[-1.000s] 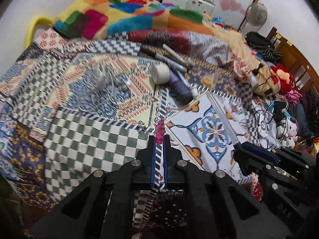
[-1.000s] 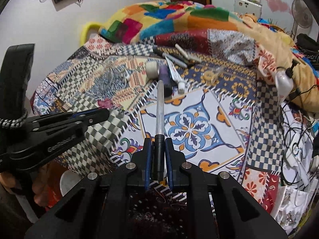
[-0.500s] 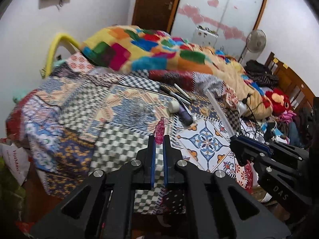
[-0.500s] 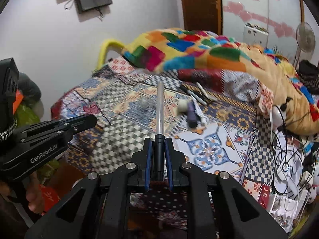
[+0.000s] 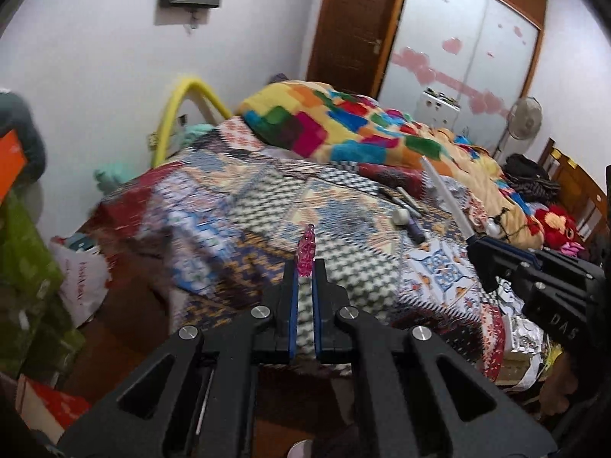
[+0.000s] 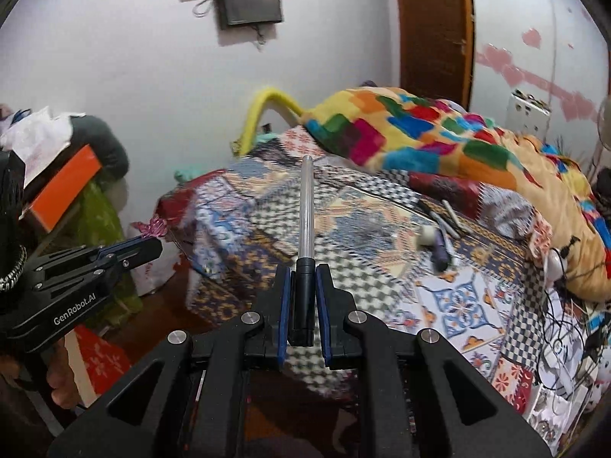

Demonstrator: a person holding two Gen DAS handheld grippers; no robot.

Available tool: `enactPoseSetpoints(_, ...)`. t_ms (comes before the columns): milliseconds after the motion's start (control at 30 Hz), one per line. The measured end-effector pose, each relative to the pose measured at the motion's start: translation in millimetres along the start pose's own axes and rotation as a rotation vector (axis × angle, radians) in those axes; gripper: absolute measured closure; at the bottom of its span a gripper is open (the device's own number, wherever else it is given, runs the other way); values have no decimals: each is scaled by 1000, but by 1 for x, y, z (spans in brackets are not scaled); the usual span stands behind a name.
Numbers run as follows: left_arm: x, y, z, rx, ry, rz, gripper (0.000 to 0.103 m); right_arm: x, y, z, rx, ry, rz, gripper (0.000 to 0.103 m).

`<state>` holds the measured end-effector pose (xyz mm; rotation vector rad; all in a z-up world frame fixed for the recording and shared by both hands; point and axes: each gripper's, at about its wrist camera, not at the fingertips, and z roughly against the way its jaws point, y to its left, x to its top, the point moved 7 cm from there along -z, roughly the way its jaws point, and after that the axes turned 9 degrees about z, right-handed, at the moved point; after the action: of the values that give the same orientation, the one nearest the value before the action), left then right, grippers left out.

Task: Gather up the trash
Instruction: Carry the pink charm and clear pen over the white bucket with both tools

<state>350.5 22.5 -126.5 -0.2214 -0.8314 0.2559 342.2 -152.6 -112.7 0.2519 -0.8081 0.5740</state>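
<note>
My left gripper [image 5: 303, 267] is shut on a small pink crinkled wrapper [image 5: 306, 250] that sticks up past its fingertips; the same wrapper [image 6: 154, 227] shows at the left gripper's tip in the right wrist view. My right gripper [image 6: 304, 273] is shut on the black end of a long clear tube [image 6: 306, 206] that points forward over the bed; the tube [image 5: 448, 200] also shows at the right of the left wrist view. Both grippers hang off the near edge of the patchwork bed cover [image 5: 267, 206], apart from it.
On the bed lie a roll of tape [image 6: 427, 236], a dark purple tube [image 6: 440, 250], pens [image 6: 448, 213] and a colourful blanket [image 6: 420, 137]. Cables and bags [image 6: 561, 328] crowd the right side. A white bag [image 5: 82, 278] and green boxes [image 5: 26, 267] stand on the floor at left.
Both grippers have risen and pulled back from the bed, each keeping its item. The view now takes in the wall, door and floor beside the bed.
</note>
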Motion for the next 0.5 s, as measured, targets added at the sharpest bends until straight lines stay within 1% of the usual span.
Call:
enactPoseSetpoints(200,-17,59,37,83,-28,39,98,4,52,-2,59,-3,50,91)
enactPoseSetpoints(300,-28,85,51,118,-28,56,98,3,79,-7,96,6,76,91)
enactPoseSetpoints(500,-54,129,61,182,13,92,98,-7,123,-22,178,51,105,91)
